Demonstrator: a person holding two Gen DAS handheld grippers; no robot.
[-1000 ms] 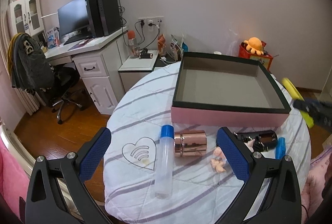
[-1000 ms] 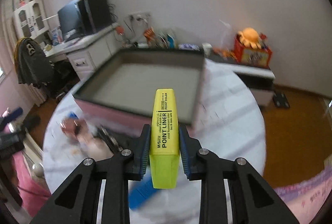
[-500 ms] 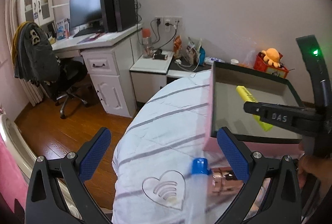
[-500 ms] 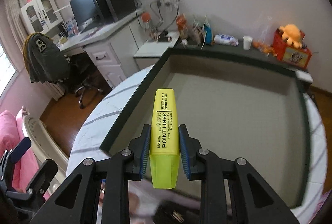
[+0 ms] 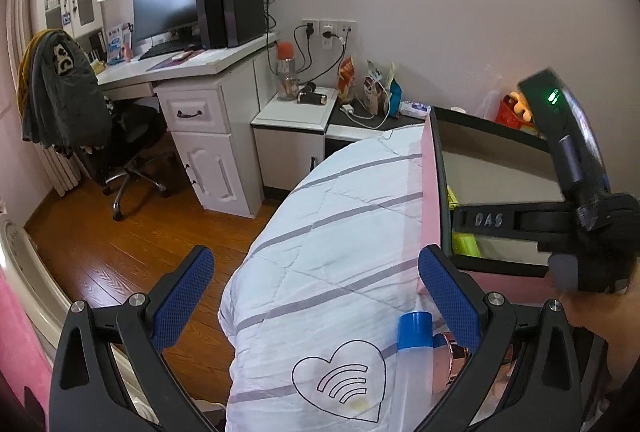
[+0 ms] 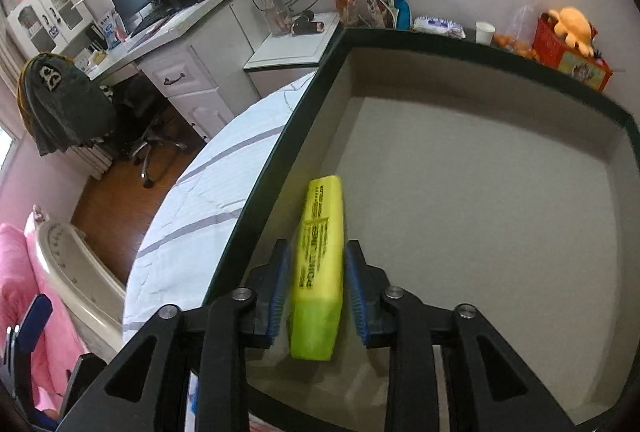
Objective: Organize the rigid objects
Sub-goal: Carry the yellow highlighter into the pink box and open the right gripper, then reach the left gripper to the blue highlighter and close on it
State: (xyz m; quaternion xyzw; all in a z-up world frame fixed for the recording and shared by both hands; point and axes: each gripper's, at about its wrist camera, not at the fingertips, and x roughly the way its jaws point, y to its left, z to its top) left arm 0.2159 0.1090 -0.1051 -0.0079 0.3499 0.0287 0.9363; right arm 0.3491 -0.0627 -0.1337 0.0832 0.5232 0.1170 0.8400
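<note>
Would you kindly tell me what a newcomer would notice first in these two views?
The bright yellow highlighter lies inside the box by its left wall, between the right gripper's parted fingers. In the left view, the open left gripper hangs over the striped tablecloth, near a blue-capped tube.

The left gripper (image 5: 316,296) hangs with its blue-padded jaws spread wide and nothing between them, above a round table (image 5: 320,232) under a striped white quilted cloth. At five o'clock a clear tube with a blue cap (image 5: 412,360) lies beside a heart outline (image 5: 340,380) drawn on the cloth. At three o'clock the right gripper (image 5: 516,220) reaches across a pink box (image 5: 430,192) with a dark rim, where a yellow highlighter (image 5: 466,246) shows. A white desk (image 5: 192,68) stands at ten o'clock.
</note>
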